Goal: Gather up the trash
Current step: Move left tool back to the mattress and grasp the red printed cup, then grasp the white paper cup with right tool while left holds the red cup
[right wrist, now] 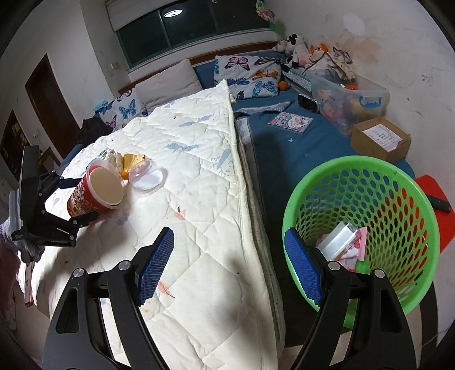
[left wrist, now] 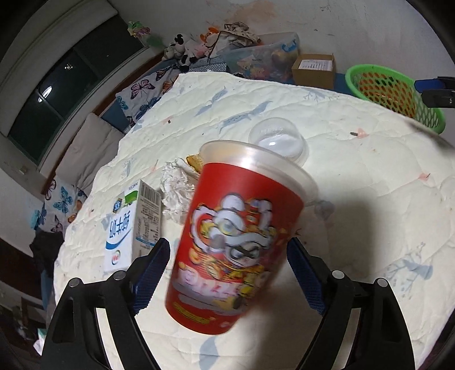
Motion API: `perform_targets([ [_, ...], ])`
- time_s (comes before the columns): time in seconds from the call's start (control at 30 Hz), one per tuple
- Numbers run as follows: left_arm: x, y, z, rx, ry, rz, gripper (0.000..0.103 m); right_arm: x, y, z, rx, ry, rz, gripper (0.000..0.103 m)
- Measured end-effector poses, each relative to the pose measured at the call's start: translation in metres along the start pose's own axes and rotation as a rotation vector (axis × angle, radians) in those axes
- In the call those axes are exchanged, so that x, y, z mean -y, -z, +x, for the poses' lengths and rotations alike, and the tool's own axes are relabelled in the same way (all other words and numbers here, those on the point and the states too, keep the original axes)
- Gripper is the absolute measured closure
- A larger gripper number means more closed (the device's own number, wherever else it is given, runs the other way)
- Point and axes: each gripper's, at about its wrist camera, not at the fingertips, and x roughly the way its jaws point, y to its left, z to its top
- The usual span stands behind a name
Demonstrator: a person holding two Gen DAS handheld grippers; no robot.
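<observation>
Currently the left claw (left wrist: 227, 273) stands released, its 2 pads either side of a tilted red cup (left wrist: 233, 244) without pressing. Right claw (right wrist: 229, 264) is released and empty, a green basket (right wrist: 366, 236) just beyond its right pad.

A bedroom at night — the dark window (right wrist: 196, 25) reflects a round ceiling lamp (right wrist: 171, 12). The white wall (right wrist: 384, 51) is scuffed and bears a reddish stain. A dark wooden door (right wrist: 48, 113) stands at the left. The bed (right wrist: 284, 159) has a blue sheet, with a white quilt (right wrist: 199, 176) spread over most of it. Butterfly pillows (right wrist: 250, 75) and a grey cushion (right wrist: 167, 85) lean at the headboard. In the corner sit plush toys (right wrist: 298, 47), a clear storage bin (right wrist: 349, 99) and a cardboard box (right wrist: 381, 139) — all against the wall.
</observation>
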Motion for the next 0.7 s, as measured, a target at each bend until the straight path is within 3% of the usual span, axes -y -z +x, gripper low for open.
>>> perform_targets([
  [0.27,0.003,0.000,0.006,-0.006,0.017,0.015,0.024,0.000,0.001,0.002,-0.005,0.001,0.002,0.023],
  [0.7,0.007,0.004,-0.006,0.033,-0.033,0.000,0.032,-0.005,0.002,0.001,-0.003,-0.006,-0.008,0.023],
])
